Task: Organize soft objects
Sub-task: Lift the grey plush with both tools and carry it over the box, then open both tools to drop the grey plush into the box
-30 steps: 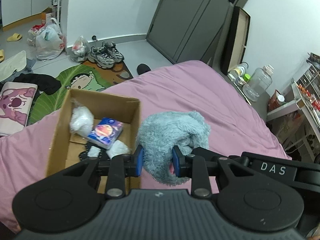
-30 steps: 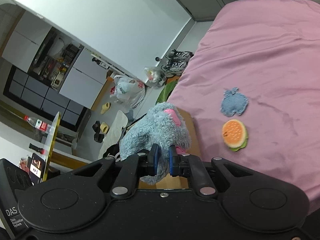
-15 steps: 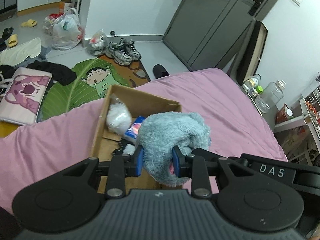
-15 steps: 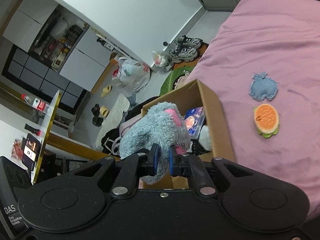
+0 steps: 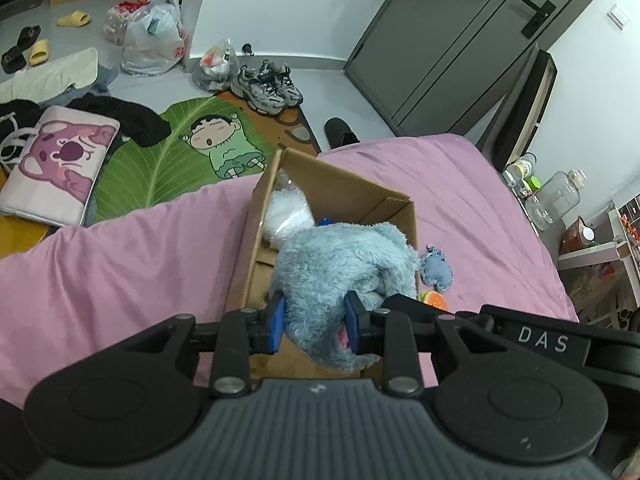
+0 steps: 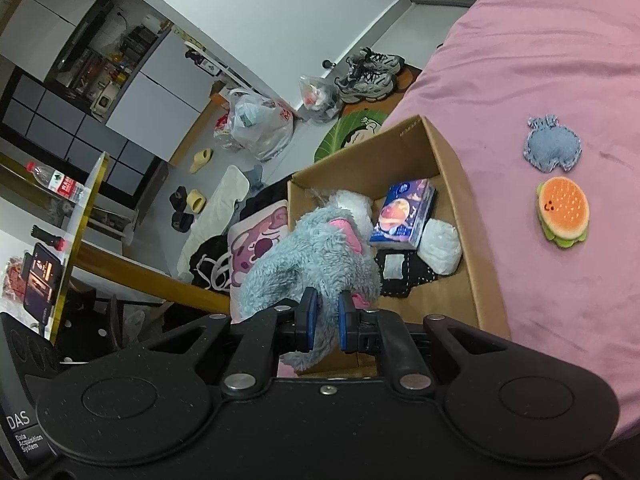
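Observation:
A fluffy blue-grey plush toy (image 5: 340, 264) with pink patches hangs over the open cardboard box (image 5: 352, 192) on the pink bed. My left gripper (image 5: 314, 322) is shut on its lower part. My right gripper (image 6: 325, 317) is shut on another part of the plush toy (image 6: 312, 256), above the box (image 6: 476, 240). Inside the box lie a white soft bag (image 5: 286, 212), a blue tissue pack (image 6: 404, 214), a white pouch (image 6: 440, 246) and a black cloth (image 6: 400, 272). A blue fabric patch (image 6: 554, 148) and a burger toy (image 6: 564, 210) lie on the bed to the right of the box.
The pink bedsheet (image 5: 120, 264) surrounds the box. On the floor beyond the bed edge are a green cartoon rug (image 5: 180, 152), a pink cushion (image 5: 56, 164), sneakers (image 5: 266, 86) and plastic bags (image 5: 154, 40). Jars (image 5: 554, 196) stand at the bed's right side.
Both grippers have carried the plush toy leftward, from beside the box to above its opening. The box contents, blue patch and burger toy now show more fully in the right wrist view.

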The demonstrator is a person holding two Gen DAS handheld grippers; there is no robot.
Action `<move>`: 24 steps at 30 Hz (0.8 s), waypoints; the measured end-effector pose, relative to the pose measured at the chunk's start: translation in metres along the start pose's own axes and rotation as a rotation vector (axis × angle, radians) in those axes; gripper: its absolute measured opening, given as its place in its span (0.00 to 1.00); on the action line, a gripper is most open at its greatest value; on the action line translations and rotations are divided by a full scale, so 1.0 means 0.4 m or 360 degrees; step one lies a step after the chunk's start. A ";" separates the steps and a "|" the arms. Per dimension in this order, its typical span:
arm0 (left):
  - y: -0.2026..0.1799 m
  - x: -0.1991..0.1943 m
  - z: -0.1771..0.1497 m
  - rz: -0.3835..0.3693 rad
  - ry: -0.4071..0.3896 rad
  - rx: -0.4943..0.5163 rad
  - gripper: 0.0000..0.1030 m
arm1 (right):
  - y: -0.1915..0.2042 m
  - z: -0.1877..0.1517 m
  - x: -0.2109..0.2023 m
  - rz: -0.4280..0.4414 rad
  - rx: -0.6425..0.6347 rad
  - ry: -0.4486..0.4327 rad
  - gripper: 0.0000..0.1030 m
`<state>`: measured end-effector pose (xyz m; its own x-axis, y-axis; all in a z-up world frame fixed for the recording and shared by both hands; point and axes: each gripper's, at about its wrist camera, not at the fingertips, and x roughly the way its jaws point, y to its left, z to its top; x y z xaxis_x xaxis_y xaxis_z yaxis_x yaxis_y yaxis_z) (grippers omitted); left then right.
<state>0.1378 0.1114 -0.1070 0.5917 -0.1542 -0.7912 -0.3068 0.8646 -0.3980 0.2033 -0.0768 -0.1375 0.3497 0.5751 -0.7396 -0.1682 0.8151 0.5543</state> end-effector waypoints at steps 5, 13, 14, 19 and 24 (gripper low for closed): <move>0.018 0.009 -0.007 0.0000 0.0021 -0.0007 0.28 | 0.001 -0.011 0.011 -0.0023 -0.0001 0.0014 0.11; 0.039 0.015 0.001 0.0130 0.0028 -0.0035 0.36 | -0.029 -0.007 0.010 -0.0085 0.0076 0.0017 0.39; 0.042 0.013 0.003 0.0136 0.0024 -0.0043 0.38 | -0.031 -0.006 0.007 -0.0085 0.0079 0.0015 0.40; 0.028 0.006 0.010 0.0180 -0.0005 -0.0028 0.48 | -0.043 0.007 -0.018 -0.0081 0.0087 -0.0014 0.51; -0.004 0.004 0.011 0.0210 -0.0027 0.0021 0.55 | -0.071 0.032 -0.056 -0.0090 0.0090 -0.0066 0.61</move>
<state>0.1424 0.1119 -0.1059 0.5596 -0.0307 -0.8282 -0.3731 0.8830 -0.2848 0.2120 -0.1139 -0.1319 0.3954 0.5239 -0.7544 -0.0952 0.8403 0.5336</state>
